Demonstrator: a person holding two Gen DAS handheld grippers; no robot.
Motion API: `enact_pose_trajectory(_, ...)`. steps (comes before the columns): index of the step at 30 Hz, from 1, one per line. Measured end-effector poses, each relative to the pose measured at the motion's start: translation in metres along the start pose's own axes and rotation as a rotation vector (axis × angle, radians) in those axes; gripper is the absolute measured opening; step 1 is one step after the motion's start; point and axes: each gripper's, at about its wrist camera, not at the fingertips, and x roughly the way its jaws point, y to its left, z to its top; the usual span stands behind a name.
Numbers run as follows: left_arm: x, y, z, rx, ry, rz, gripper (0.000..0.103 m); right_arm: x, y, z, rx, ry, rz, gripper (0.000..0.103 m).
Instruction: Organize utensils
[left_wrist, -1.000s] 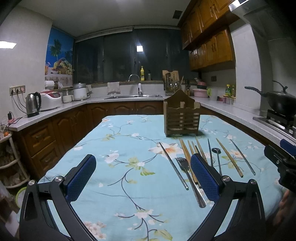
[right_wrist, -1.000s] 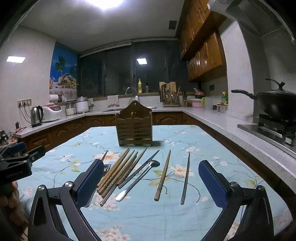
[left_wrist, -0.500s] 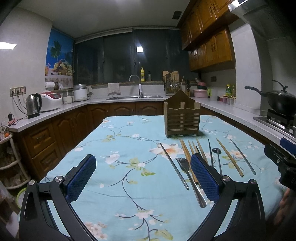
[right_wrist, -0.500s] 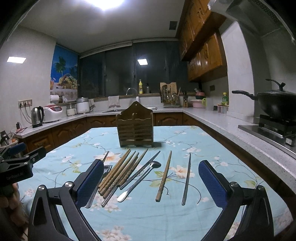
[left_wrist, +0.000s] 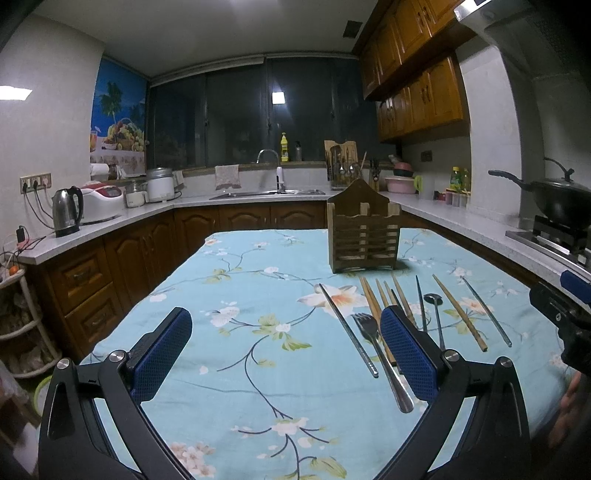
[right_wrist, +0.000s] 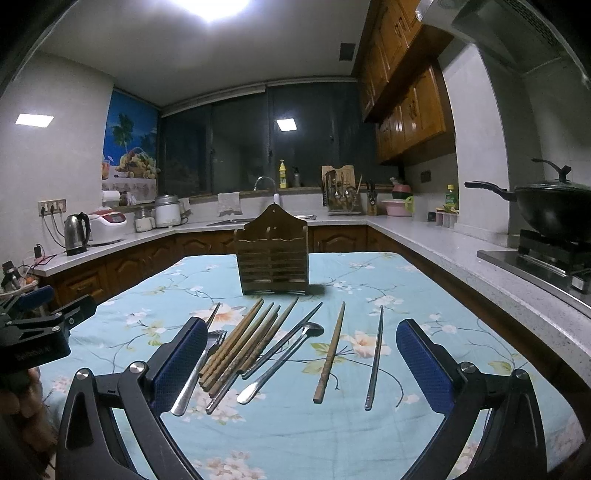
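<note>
A wooden utensil holder (right_wrist: 272, 254) stands upright on the floral tablecloth, also in the left wrist view (left_wrist: 363, 236). In front of it lie several wooden chopsticks (right_wrist: 242, 343), a metal spoon (right_wrist: 280, 363), a fork (left_wrist: 376, 354), a single wooden chopstick (right_wrist: 330, 350) and metal chopsticks (right_wrist: 375, 356). My right gripper (right_wrist: 302, 365) is open and empty, above the near ends of the utensils. My left gripper (left_wrist: 284, 352) is open and empty, to the left of them, its right finger over the fork.
The blue floral tablecloth (left_wrist: 236, 295) covers the table. Kitchen counters run around it, with a kettle (left_wrist: 66, 210) on the left, a sink (left_wrist: 269, 192) at the back and a black wok (right_wrist: 554, 210) on the stove at the right.
The right gripper's view has shifted slightly nearer the utensils. The left gripper has not visibly moved.
</note>
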Motion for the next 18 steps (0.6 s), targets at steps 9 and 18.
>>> enact_pose_trajectory(9,0.0002,0.0001,0.0002,0.002,0.002,-0.004,0.103,-0.0004,0.0004,0.0004,0.003,0.001,0.0,0.103)
enact_pose_trajectory(18,0.0031,-0.0027,-0.0014,0.002,0.008,-0.006,0.103,0.0013,0.0017,0.0014,0.007,0.008,0.005,0.103)
